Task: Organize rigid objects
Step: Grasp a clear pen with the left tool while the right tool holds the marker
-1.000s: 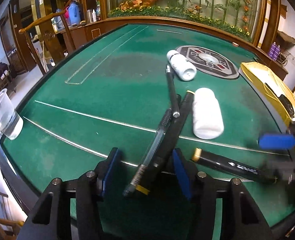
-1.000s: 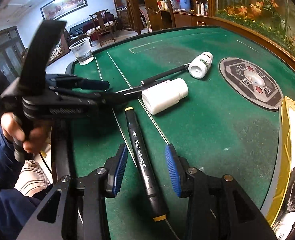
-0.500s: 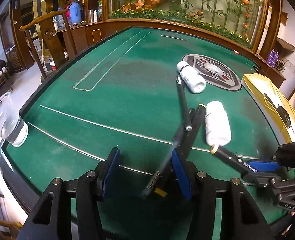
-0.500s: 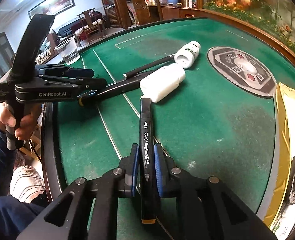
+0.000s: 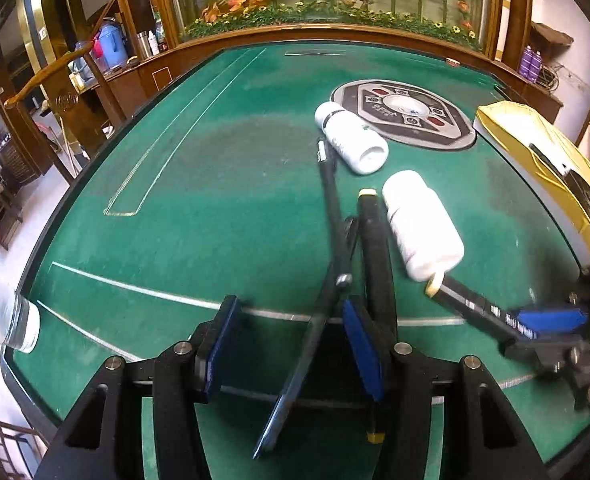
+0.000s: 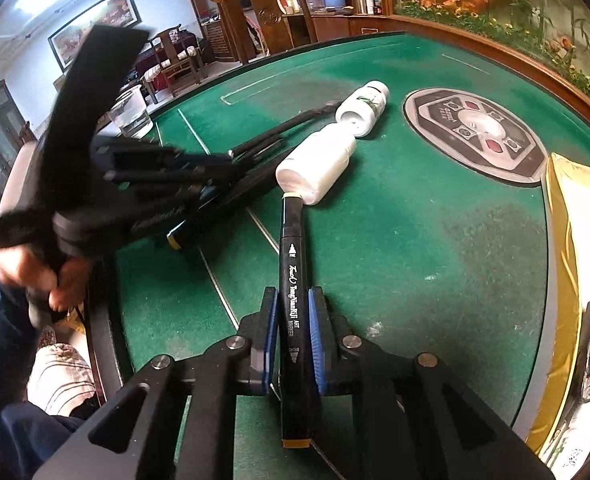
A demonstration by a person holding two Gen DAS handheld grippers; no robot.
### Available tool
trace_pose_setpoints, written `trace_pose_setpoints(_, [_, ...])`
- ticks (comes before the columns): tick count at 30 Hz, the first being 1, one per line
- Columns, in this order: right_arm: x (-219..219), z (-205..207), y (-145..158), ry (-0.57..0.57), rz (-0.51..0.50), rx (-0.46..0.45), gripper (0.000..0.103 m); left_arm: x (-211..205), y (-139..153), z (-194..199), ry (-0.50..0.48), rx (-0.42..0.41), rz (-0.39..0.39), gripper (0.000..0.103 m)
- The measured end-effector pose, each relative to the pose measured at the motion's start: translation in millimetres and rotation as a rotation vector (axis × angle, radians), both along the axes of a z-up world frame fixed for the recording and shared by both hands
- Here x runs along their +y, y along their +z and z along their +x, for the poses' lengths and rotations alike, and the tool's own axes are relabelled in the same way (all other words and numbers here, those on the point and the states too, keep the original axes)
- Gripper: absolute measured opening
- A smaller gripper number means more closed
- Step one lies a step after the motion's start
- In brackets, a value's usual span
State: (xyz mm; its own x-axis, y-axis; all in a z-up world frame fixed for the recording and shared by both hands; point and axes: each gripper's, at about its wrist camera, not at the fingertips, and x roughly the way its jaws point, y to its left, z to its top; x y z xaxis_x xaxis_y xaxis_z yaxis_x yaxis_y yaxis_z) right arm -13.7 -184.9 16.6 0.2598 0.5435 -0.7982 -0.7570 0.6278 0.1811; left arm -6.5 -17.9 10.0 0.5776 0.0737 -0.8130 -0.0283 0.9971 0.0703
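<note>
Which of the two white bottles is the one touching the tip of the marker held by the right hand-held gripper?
Start at the grey octagonal panel set into the green felt table; two white bottles lie on their sides just beside it. It is the plain white bottle, nearer the right hand-held gripper, its base touching the black art marker. The other white bottle carries a green-printed label.
</note>
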Motion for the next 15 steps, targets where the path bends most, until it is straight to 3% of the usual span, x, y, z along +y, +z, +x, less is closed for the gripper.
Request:
trace_pose_setpoints(1, [-0.9,0.8,0.8,-0.004,0.009,0.006,0.014,-2.2,0.5,2.1,0.002,-0.005,-0.003,0.029])
trace_pose_setpoints(3, [-1.1,1.2,2.4,-0.005,0.019,0.009,0.014,-10.0,0.3,3.9,0.001,-0.009,0.012,0.012])
trace_pose_setpoints(5, [-1.3,2.0,3.2,-0.009,0.031,0.017,0.014,-16.6,-0.1,0.5,0.017,-0.017,0.058,0.01])
trace_pose_setpoints(6, [-1.5,2.2,3.7,-0.009,0.036,0.02,0.014,-16.8,-0.1,-3.9,0.024,-0.018,0.043,0.01])
trace_pose_setpoints(8, [-3.3,2.7,5.6,-0.015,0.052,0.025,0.014,-9.5,1.6,-16.3,0.044,-0.006,-0.061,0.01])
trace_pose_setpoints(12, [-7.4,5.8,9.3,-0.024,0.09,0.042,0.014,-0.4,3.4,-35.3,0.07,-0.007,-0.161,0.01])
trace_pose_setpoints(15, [-10.0,7.1,13.1,-0.033,0.109,0.04,0.014,1.5,9.6,-41.0,0.08,-0.036,-0.185,0.01])
